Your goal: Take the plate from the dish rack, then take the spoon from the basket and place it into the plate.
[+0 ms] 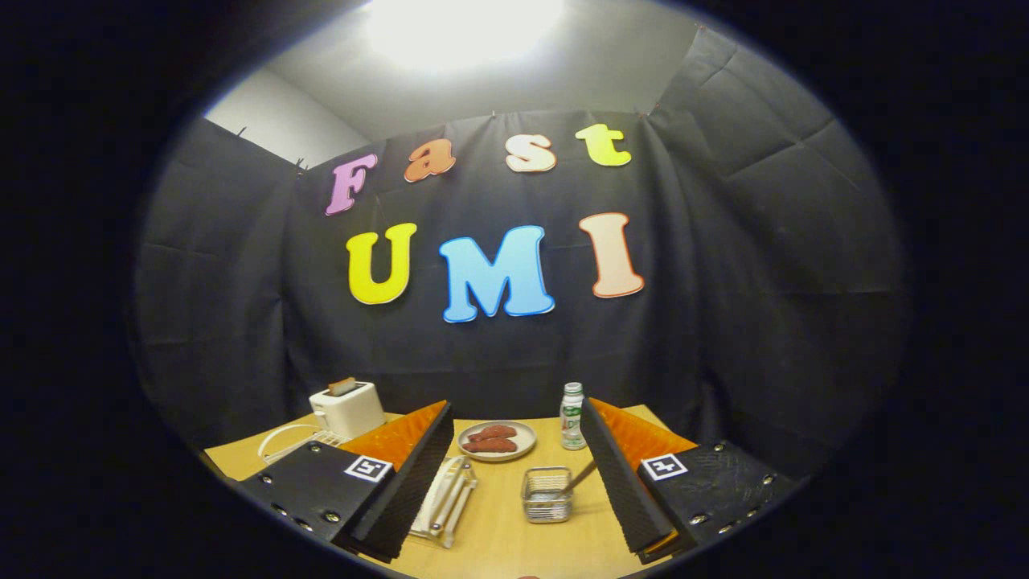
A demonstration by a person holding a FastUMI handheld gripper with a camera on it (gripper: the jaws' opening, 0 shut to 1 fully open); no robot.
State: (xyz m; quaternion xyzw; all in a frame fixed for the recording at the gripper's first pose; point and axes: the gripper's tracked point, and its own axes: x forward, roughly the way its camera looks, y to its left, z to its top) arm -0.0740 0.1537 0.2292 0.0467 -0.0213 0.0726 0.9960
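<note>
**Tool wide open above the bench, nothing held**

The wooden bench point(514, 523) carries everything I can see. At its far left stands a white toaster point(348, 408) with a slice of bread point(342, 386) poking out of the top. Just in front of it lies a white dish rack point(301, 441), largely hidden behind my left finger; a light wire piece point(444, 497) lies flat on the bench beside that finger's tip, and I cannot tell whether it belongs to the rack.

Beyond the fingers, in the middle of the bench, sits a pale plate point(497, 441) holding reddish-brown pieces of food point(489, 439). Nearer to me, between the fingers, stands a small wire basket point(547, 494); the spoon point(580, 476) leans in it, its handle slanting up toward my right finger.

My tool point(526, 490) hangs over the near edge of the bench, raised and pointing toward the back wall. Its fingers are spread far apart, one either side of the basket, touching nothing and gripping nothing.

A small white bottle point(572, 416) with a green label stands upright right of the plate, just behind my right finger's far end.
</note>
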